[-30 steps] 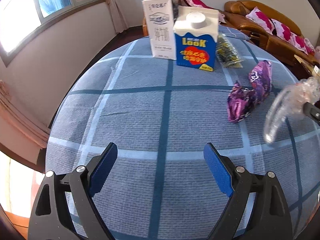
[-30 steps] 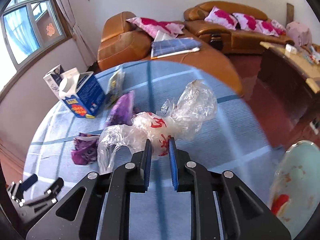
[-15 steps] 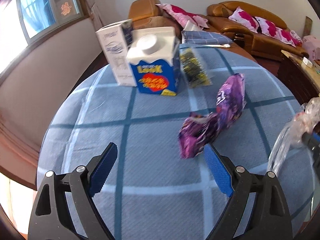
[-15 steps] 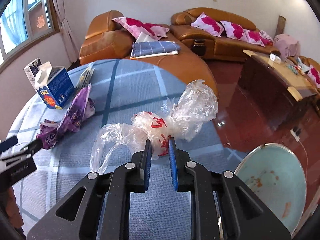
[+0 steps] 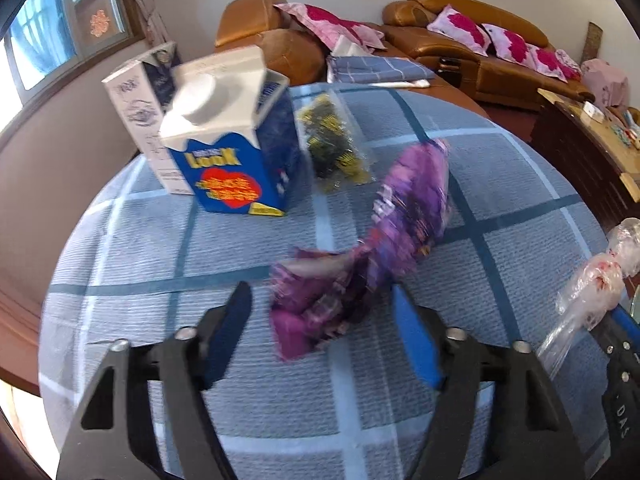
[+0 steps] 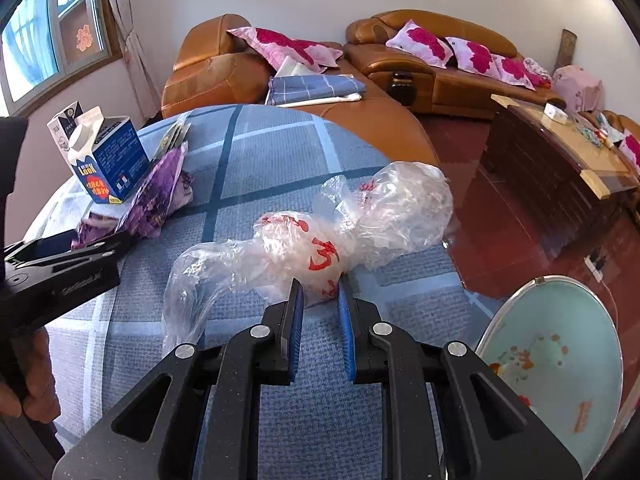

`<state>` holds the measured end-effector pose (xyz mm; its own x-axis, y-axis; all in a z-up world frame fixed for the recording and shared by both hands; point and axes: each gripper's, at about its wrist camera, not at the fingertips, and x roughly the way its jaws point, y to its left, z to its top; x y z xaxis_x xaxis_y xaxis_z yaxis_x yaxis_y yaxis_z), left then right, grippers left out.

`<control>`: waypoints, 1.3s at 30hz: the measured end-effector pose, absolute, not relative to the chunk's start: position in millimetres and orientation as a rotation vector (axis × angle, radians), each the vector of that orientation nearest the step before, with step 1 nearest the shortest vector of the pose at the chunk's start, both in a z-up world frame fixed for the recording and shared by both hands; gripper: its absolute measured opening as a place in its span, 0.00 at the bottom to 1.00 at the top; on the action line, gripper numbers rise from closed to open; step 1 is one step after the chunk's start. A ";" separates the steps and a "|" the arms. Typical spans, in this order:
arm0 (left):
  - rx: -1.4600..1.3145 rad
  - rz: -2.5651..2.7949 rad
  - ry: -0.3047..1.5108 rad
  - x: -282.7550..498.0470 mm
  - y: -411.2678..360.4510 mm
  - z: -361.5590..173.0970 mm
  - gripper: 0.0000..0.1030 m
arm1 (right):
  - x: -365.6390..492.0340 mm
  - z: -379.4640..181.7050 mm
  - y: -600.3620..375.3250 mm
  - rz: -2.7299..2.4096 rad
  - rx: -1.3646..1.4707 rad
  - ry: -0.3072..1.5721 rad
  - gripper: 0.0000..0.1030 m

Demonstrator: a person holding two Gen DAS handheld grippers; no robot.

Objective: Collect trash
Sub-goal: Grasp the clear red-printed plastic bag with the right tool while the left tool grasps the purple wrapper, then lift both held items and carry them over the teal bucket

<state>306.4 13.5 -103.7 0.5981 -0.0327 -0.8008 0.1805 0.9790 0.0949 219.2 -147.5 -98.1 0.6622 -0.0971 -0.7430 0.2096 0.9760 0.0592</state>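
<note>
My right gripper (image 6: 320,292) is shut on a crumpled clear plastic bag with red print (image 6: 320,232) and holds it over the blue checked table (image 6: 256,148). The bag also shows at the right edge of the left wrist view (image 5: 596,284). My left gripper (image 5: 324,316) is open, and its jaws stand on either side of the near end of a crumpled purple wrapper (image 5: 368,256) lying on the table. The purple wrapper also shows in the right wrist view (image 6: 156,196), with the left gripper (image 6: 68,248) beside it.
A blue LOOK carton (image 5: 232,144) and a white carton (image 5: 140,108) stand at the table's far left, with a yellow-black packet (image 5: 332,144) beside them. A pale green basin (image 6: 556,364) sits off the table's right edge. Sofas (image 6: 432,64) and a wooden side table (image 6: 560,160) stand beyond.
My left gripper has moved forward and right, so the purple wrapper now lies between its open jaws. The right gripper has kept hold of the plastic bag and turned a little.
</note>
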 end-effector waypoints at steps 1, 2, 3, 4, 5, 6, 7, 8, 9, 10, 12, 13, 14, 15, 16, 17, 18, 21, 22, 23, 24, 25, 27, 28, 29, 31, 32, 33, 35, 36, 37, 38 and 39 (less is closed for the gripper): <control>0.170 -0.130 0.930 307.9 12.2 -106.2 0.56 | 219.0 -98.4 -147.3 -0.174 0.143 0.828 0.17; 0.167 -0.134 0.935 309.1 11.4 -108.1 0.53 | 219.2 -98.5 -147.0 -0.174 0.143 0.828 0.17; 0.155 -0.144 0.927 309.1 11.3 -108.6 0.49 | 219.3 -98.7 -147.0 -0.173 0.145 0.829 0.17; 0.156 -0.147 0.925 309.8 10.9 -109.0 0.44 | 219.4 -98.7 -147.0 -0.172 0.147 0.829 0.17; 0.160 -0.148 0.922 309.7 10.2 -109.0 0.42 | 219.1 -98.8 -147.3 -0.170 0.151 0.828 0.17; 0.165 -0.149 0.914 309.0 9.1 -108.4 0.39 | 218.8 -98.9 -147.8 -0.169 0.154 0.828 0.17; 0.169 -0.151 0.906 308.1 8.0 -107.4 0.35 | 219.0 -99.0 -148.0 -0.168 0.157 0.827 0.17; 0.169 -0.153 0.904 307.8 7.7 -106.9 0.33 | 219.0 -98.8 -148.0 -0.166 0.160 0.825 0.17; 0.168 -0.154 0.900 307.2 7.6 -105.9 0.31 | 219.0 -98.0 -147.6 -0.164 0.162 0.823 0.17; 0.166 -0.156 0.898 306.9 7.3 -105.1 0.28 | 218.3 -97.3 -147.5 -0.163 0.163 0.821 0.17; 0.159 -0.162 0.895 304.6 7.9 -102.5 0.25 | 216.5 -95.0 -146.5 -0.161 0.166 0.812 0.17; 0.154 -0.165 0.894 303.5 8.4 -101.1 0.24 | 215.4 -93.8 -146.0 -0.159 0.165 0.808 0.17; 0.152 -0.167 0.894 302.7 9.1 -100.2 0.23 | 213.6 -92.0 -145.5 -0.159 0.161 0.801 0.17; 0.149 -0.169 0.892 301.1 8.9 -98.4 0.23 | 212.1 -90.5 -145.2 -0.159 0.158 0.795 0.17; 0.147 -0.169 0.888 298.8 8.8 -96.5 0.22 | 210.7 -88.5 -144.6 -0.158 0.156 0.790 0.17; 0.147 -0.169 0.883 295.9 9.3 -94.7 0.22 | 208.5 -86.1 -144.6 -0.157 0.157 0.784 0.17; 0.146 -0.170 0.882 293.1 10.5 -93.6 0.22 | 207.4 -83.8 -144.4 -0.156 0.157 0.779 0.17; 0.146 -0.164 0.868 282.3 14.0 -87.8 0.21 | 202.6 -77.6 -143.4 -0.153 0.156 0.765 0.16; 0.146 -0.161 0.864 279.3 15.8 -86.1 0.21 | 201.1 -76.1 -143.0 -0.153 0.156 0.762 0.17; 0.146 -0.159 0.860 275.9 17.3 -84.0 0.21 | 199.1 -74.3 -142.4 -0.153 0.156 0.759 0.16; 0.145 -0.157 0.857 273.5 18.6 -82.9 0.21 | 196.9 -73.7 -142.3 -0.152 0.155 0.757 0.16; 0.143 -0.155 0.856 269.6 20.4 -81.4 0.21 | 194.8 -72.5 -141.2 -0.151 0.153 0.755 0.17; 0.141 -0.148 0.854 261.9 24.5 -79.2 0.21 | 190.0 -70.0 -139.3 -0.148 0.151 0.751 0.16; 0.140 -0.145 0.854 258.7 25.9 -78.4 0.21 | 188.0 -68.8 -138.3 -0.146 0.150 0.749 0.16; 0.140 -0.144 0.855 256.6 27.2 -78.1 0.21 | 185.3 -68.2 -137.2 -0.146 0.149 0.747 0.16; 0.142 -0.136 0.854 248.2 31.7 -77.6 0.21 | 181.8 -67.0 -135.7 -0.143 0.149 0.746 0.17; 0.143 -0.133 0.854 246.7 32.5 -77.2 0.21 | 179.3 -66.2 -134.4 -0.140 0.150 0.745 0.17; 0.141 -0.129 0.855 243.3 34.5 -76.9 0.21 | 177.2 -65.6 -133.4 -0.139 0.148 0.744 0.16; 0.135 -0.123 0.860 237.8 38.2 -76.7 0.21 | 172.2 -63.9 -130.6 -0.134 0.143 0.740 0.17; 0.133 -0.120 0.860 233.4 40.6 -76.3 0.21 | 170.2 -63.1 -130.1 -0.133 0.141 0.739 0.17; 0.134 -0.118 0.859 230.8 41.6 -76.2 0.21 | 168.0 -62.4 -129.4 -0.131 0.139 0.738 0.17; 0.136 -0.115 0.856 227.0 42.5 -75.7 0.21 | 164.9 -61.7 -128.2 -0.130 0.135 0.736 0.16; 0.141 -0.110 0.854 223.0 43.2 -75.1 0.21 | 162.4 -61.2 -127.6 -0.129 0.133 0.735 0.16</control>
